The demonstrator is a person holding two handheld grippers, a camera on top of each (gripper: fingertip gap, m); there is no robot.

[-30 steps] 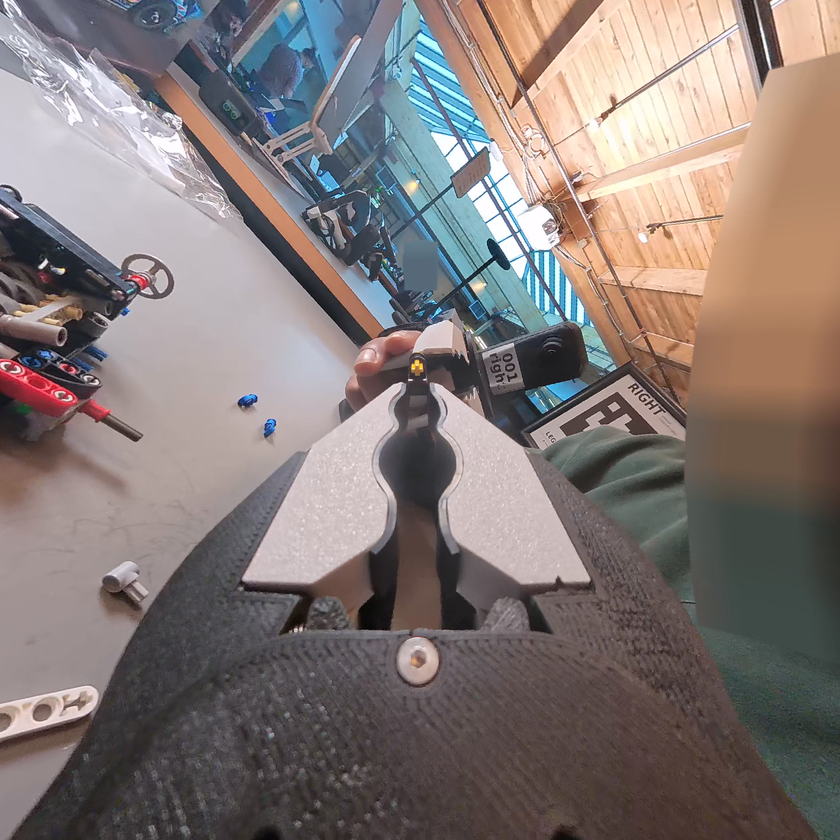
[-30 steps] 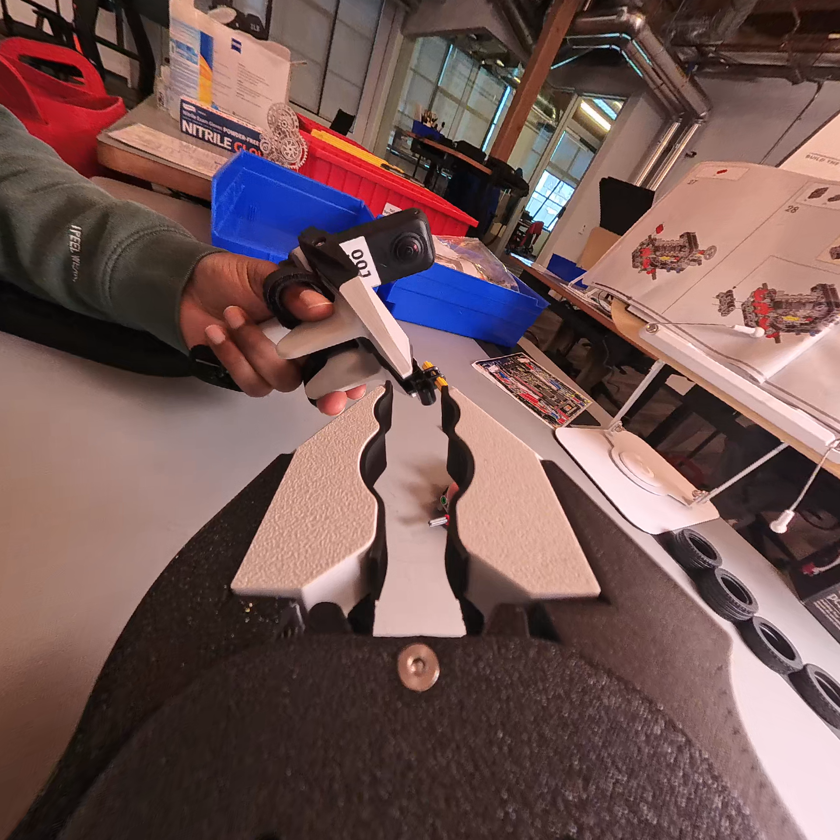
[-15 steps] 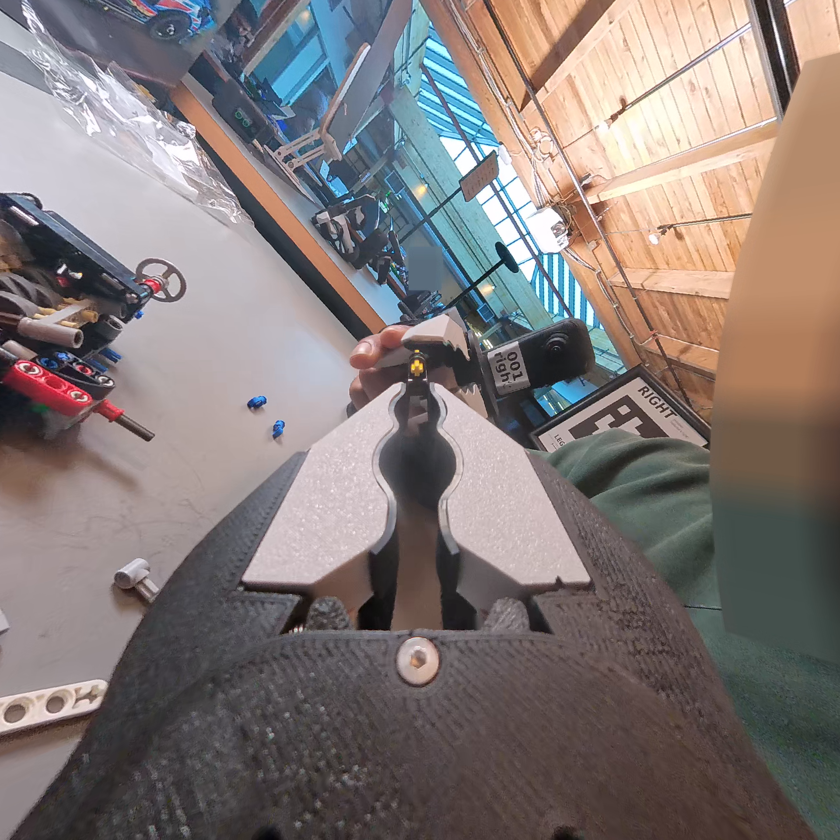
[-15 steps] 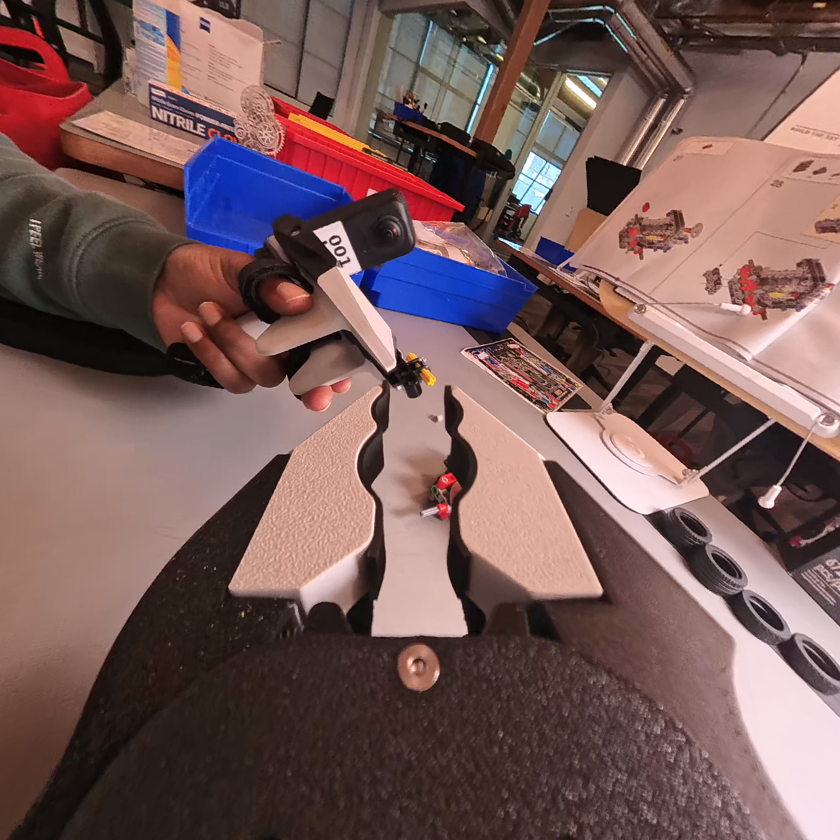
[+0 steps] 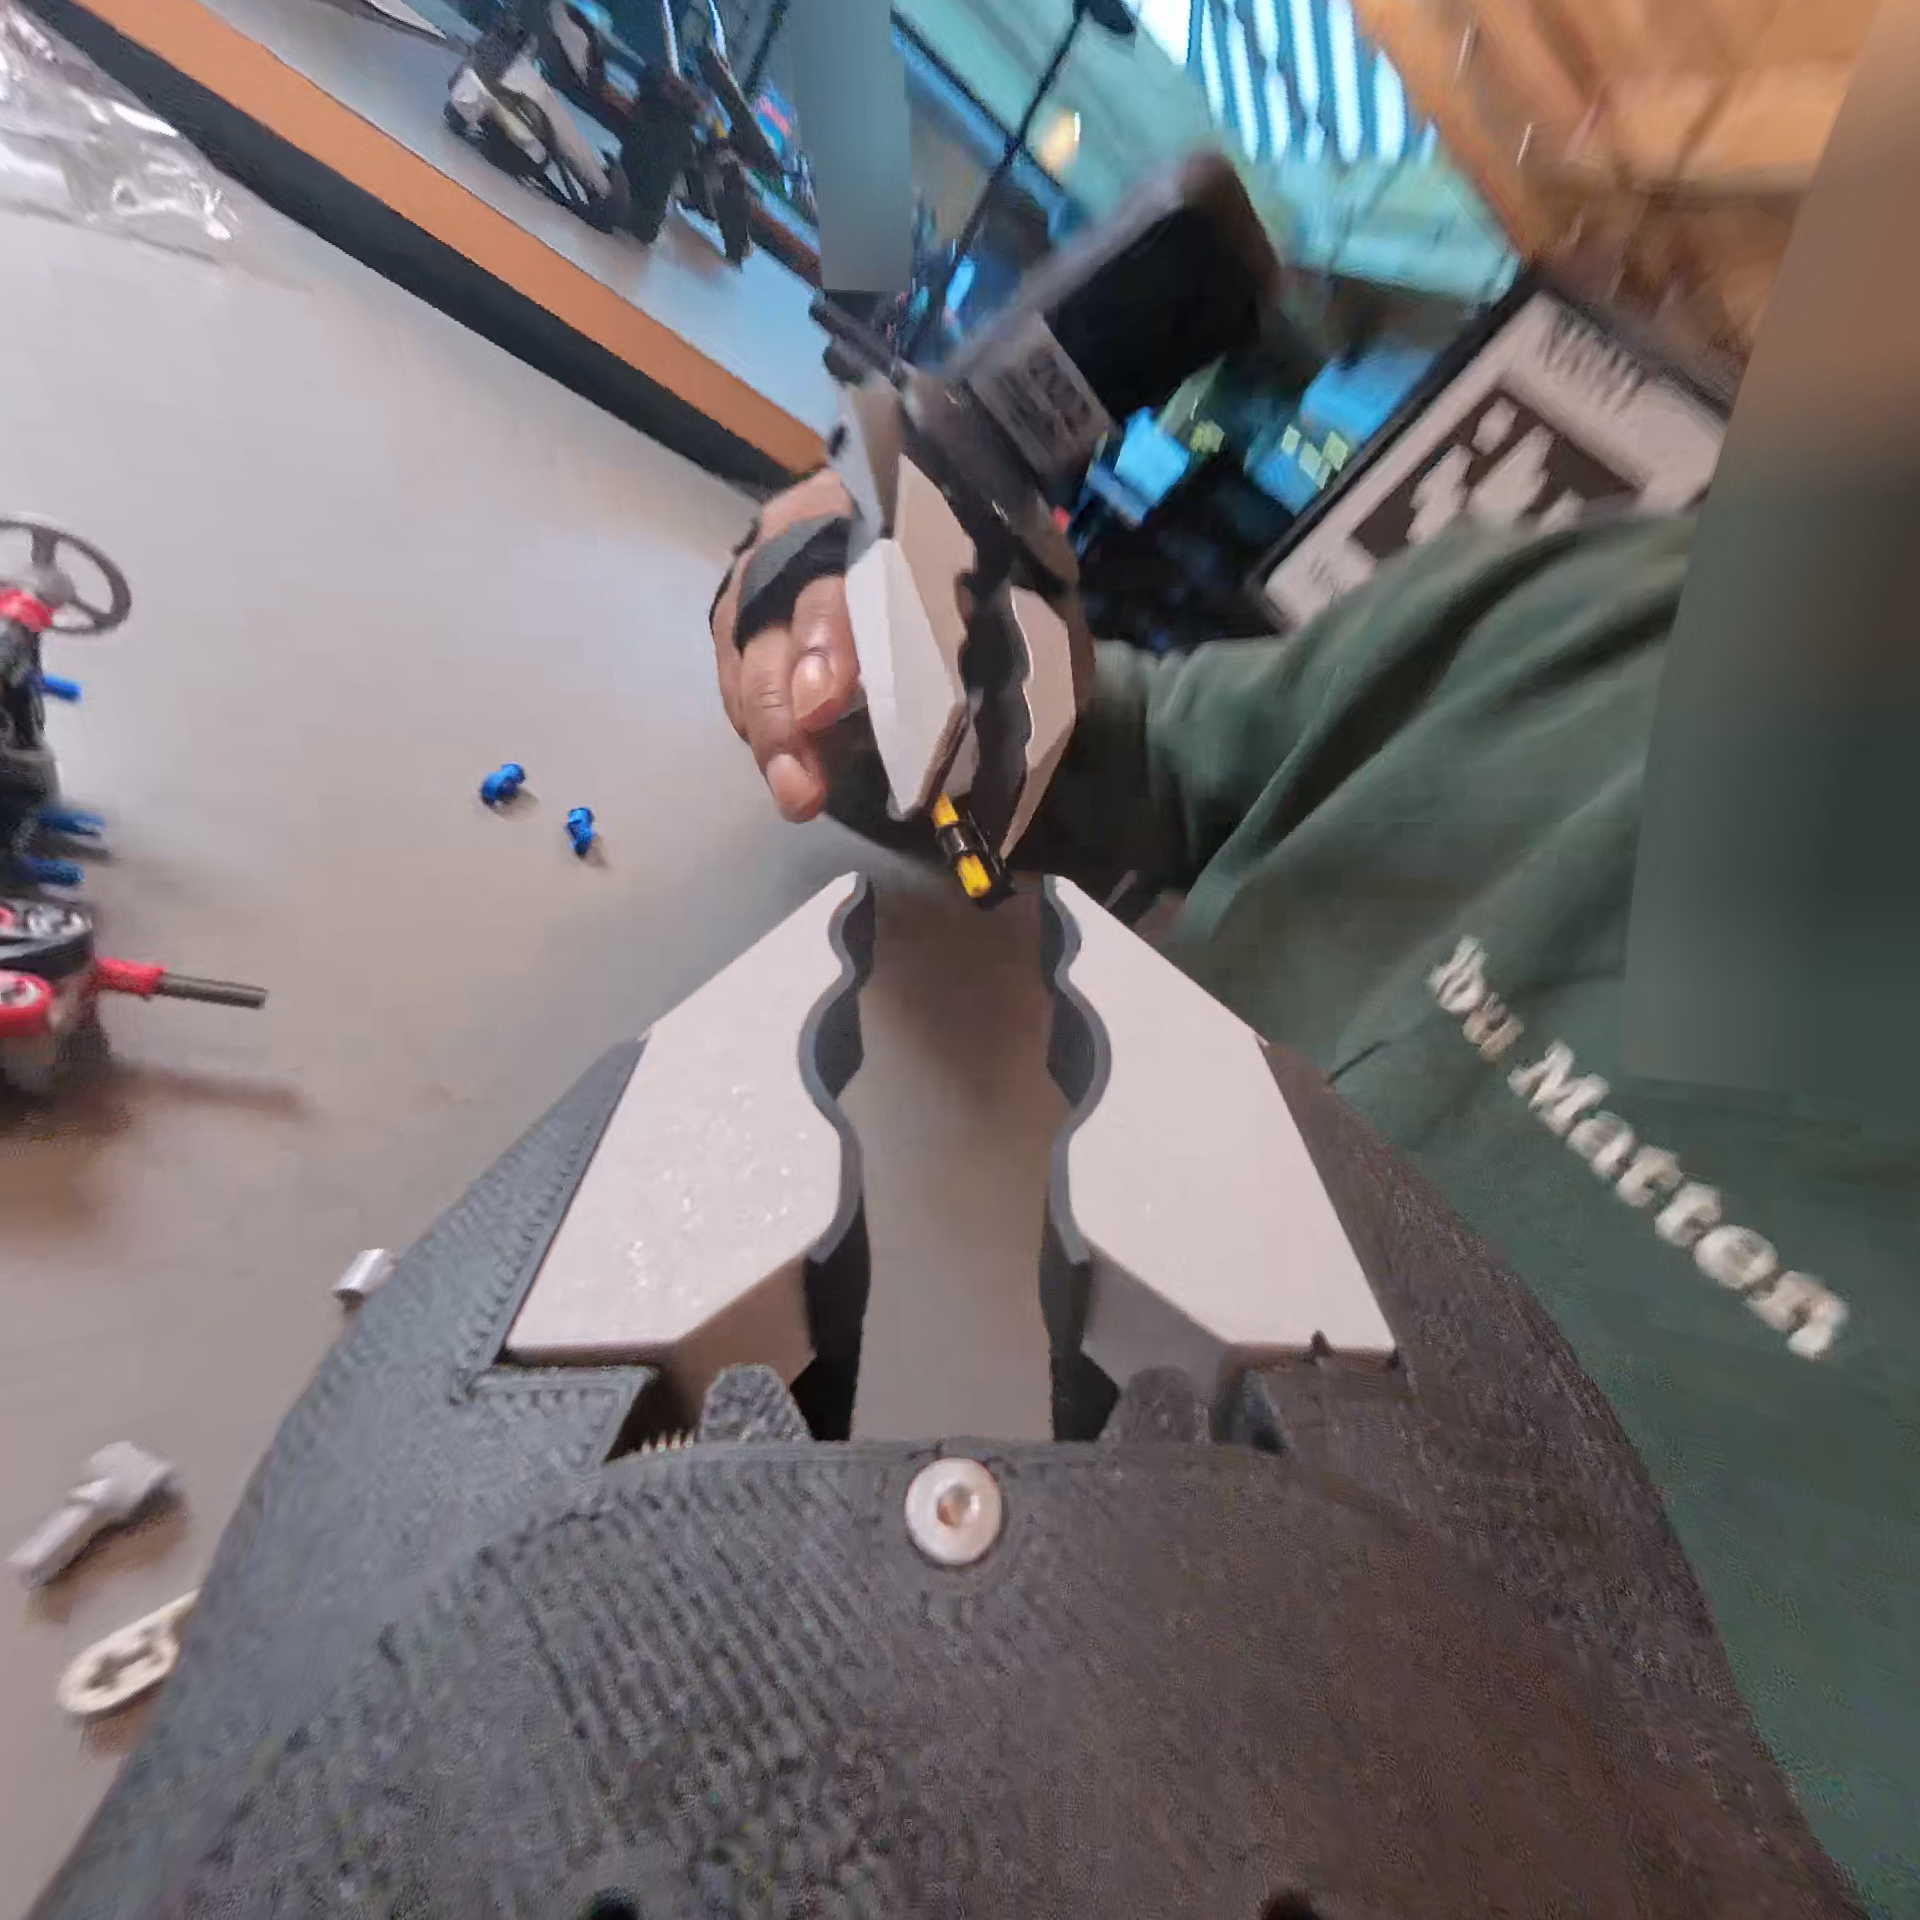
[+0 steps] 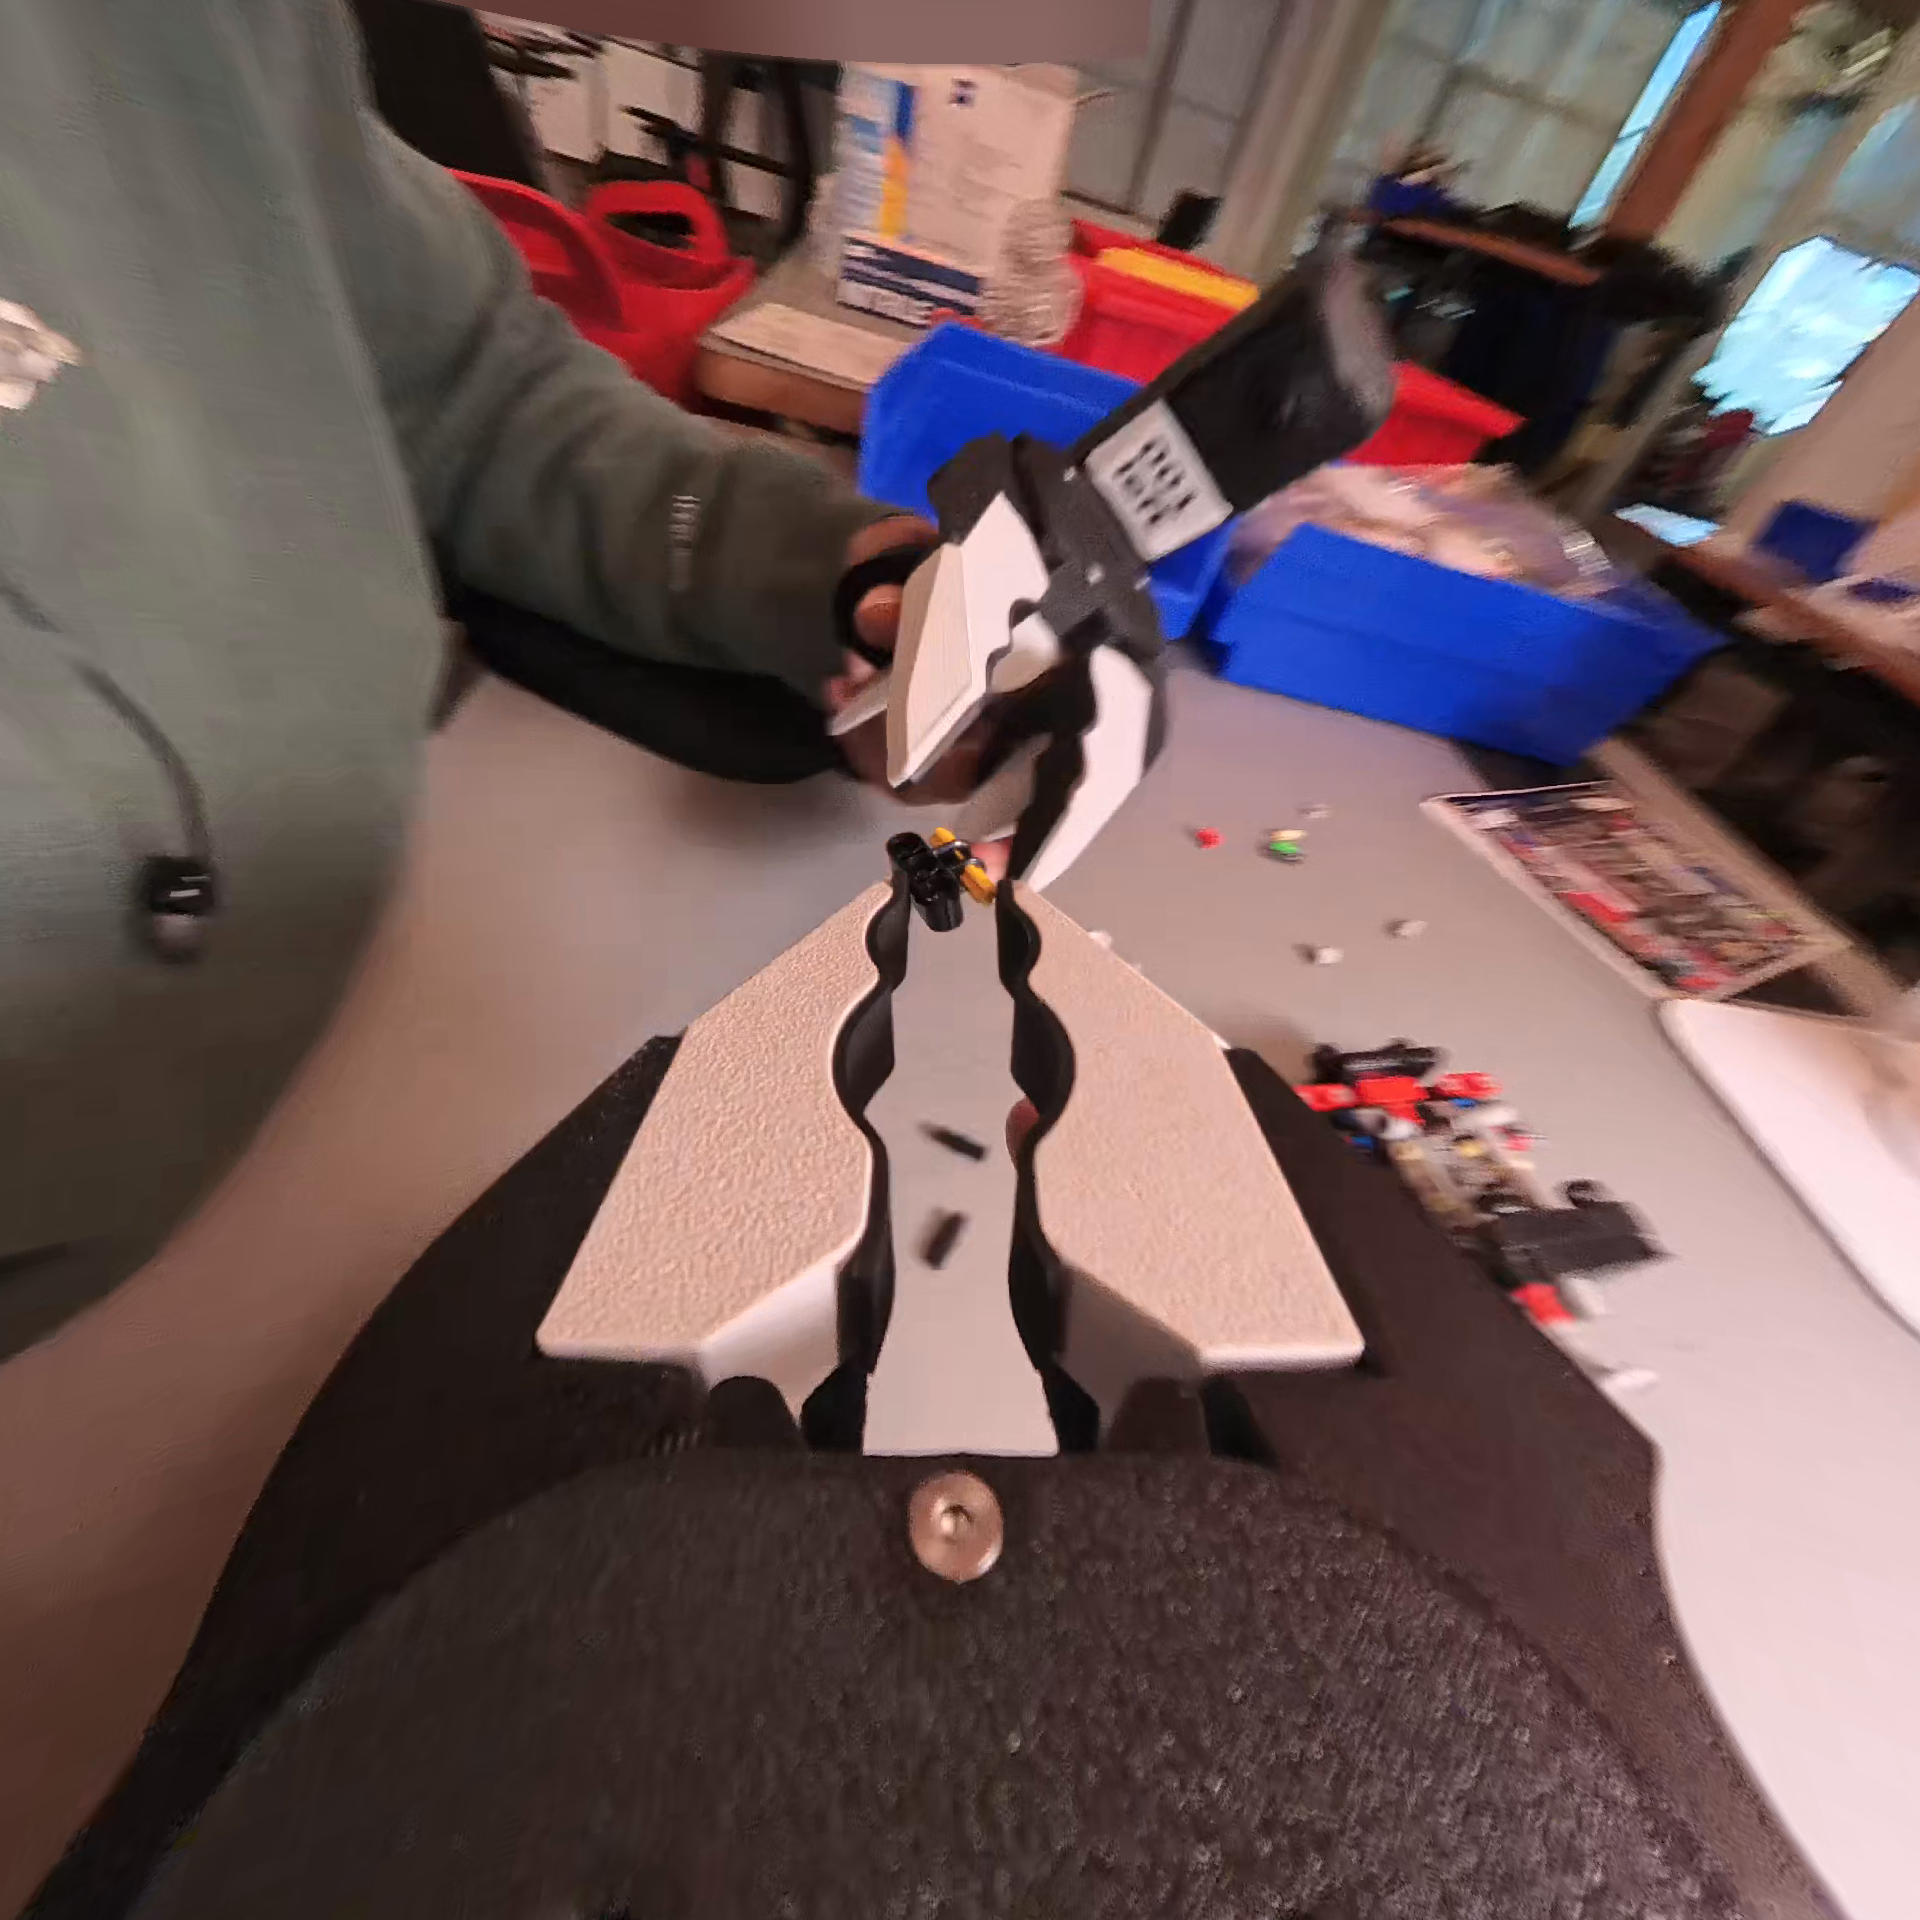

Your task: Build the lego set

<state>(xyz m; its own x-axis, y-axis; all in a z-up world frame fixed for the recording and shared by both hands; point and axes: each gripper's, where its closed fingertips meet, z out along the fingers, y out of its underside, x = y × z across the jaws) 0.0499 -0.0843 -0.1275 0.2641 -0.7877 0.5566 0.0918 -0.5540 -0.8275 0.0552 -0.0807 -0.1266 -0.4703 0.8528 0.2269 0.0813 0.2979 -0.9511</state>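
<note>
Your right gripper (image 6: pixel 948 896) was clamped at its fingertips on the small black lego connector with a yellow pin (image 6: pixel 935 878), holding it in the air above the grey table (image 5: pixel 364 520), just in front of your chest. Your left gripper (image 5: pixel 956 888) hung tip to tip with it, its jaws spread apart and empty, the piece just beyond their ends. Your hand (image 5: pixel 790 665) in the green sleeve (image 5: pixel 1351 727) gripped the right tool's handle.

The partly built red and black lego model (image 5: pixel 31 977), with its grey steering wheel (image 5: pixel 62 577), stood on the table well apart from the piece, at the edge of the left wrist view. Two small blue pins (image 5: pixel 502 781) lay between the model and the grippers, and a light grey connector (image 5: pixel 88 1507) lay nearer the left gripper's body. In the right wrist view, a scatter of loose red, black and white parts (image 6: pixel 1455 1143) lay on the table beside the gripper, with blue plastic bins (image 6: pixel 1434 623) farther back. Both views were blurred.
</note>
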